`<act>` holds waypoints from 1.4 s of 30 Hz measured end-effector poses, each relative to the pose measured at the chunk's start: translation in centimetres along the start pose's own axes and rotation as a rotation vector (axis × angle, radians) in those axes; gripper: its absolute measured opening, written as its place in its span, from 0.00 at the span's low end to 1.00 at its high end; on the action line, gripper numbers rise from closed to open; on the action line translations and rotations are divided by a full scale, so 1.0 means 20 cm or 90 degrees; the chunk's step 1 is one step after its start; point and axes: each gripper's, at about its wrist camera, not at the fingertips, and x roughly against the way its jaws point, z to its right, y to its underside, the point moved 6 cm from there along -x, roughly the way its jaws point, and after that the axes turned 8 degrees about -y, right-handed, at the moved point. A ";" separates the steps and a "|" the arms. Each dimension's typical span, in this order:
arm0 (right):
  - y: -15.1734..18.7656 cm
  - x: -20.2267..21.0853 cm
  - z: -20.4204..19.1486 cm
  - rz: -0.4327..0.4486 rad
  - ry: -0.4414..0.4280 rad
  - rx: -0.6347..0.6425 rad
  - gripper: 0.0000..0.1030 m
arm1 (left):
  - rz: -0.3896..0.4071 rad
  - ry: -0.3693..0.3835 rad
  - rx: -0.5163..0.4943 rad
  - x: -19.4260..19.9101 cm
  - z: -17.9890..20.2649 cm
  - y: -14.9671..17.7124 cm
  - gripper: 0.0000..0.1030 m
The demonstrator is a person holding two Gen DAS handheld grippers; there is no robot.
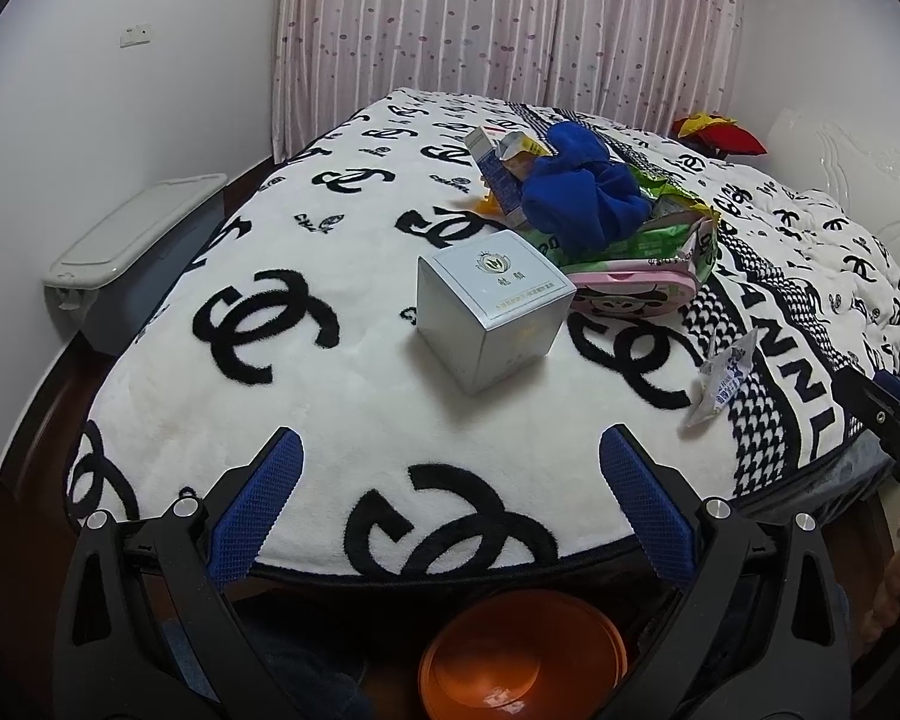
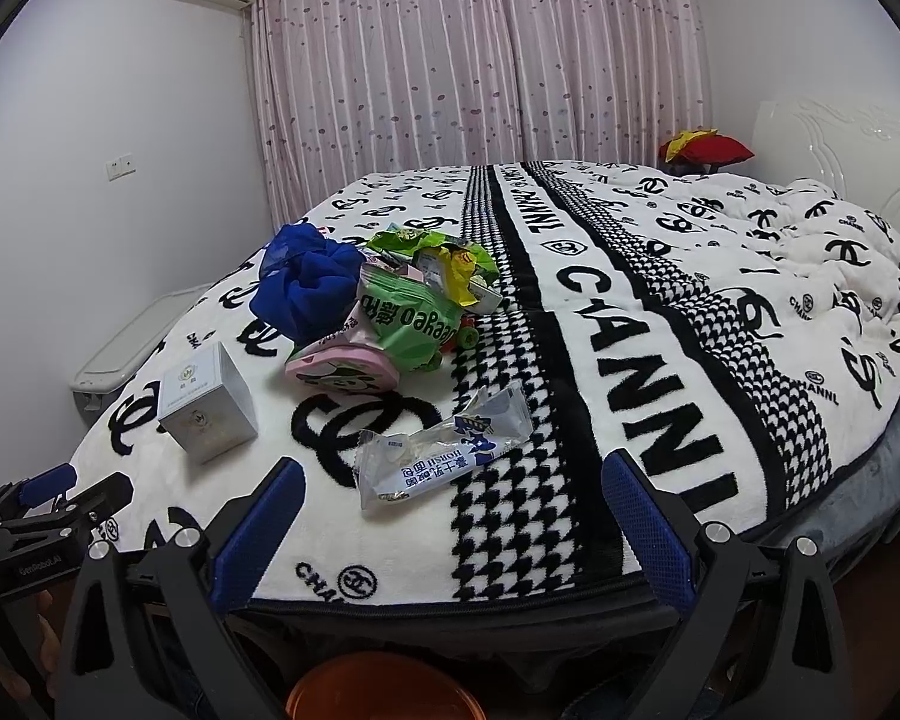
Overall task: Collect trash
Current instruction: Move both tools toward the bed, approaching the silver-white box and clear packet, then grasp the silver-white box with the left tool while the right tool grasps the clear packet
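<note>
A silver-white box [image 1: 495,306] [image 2: 209,408] sits on the bed near its foot. A white and blue wrapper [image 2: 438,450] [image 1: 723,381] lies to its right. Behind them are green snack bags [image 2: 414,318] [image 1: 642,234], a pink pouch [image 2: 336,363] [image 1: 630,291], small cartons [image 1: 501,168] and a blue cloth [image 2: 309,288] [image 1: 582,192]. My left gripper [image 1: 450,483] is open and empty, short of the box. My right gripper [image 2: 453,516] is open and empty, just short of the wrapper. An orange bin [image 1: 522,654] [image 2: 384,690] stands below, at the bed's foot.
The bed carries a white blanket with black logos [image 1: 306,372] [image 2: 660,324]. A grey lidded bin [image 1: 132,240] stands by the left wall. A red and yellow cushion [image 2: 705,147] lies at the far right. Pink curtains [image 2: 480,60] hang behind. The left gripper shows in the right wrist view [image 2: 75,495].
</note>
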 end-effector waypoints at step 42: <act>0.12 -0.14 0.06 -0.048 -0.010 -0.026 0.95 | -0.038 0.017 0.059 -0.37 0.18 -0.19 0.94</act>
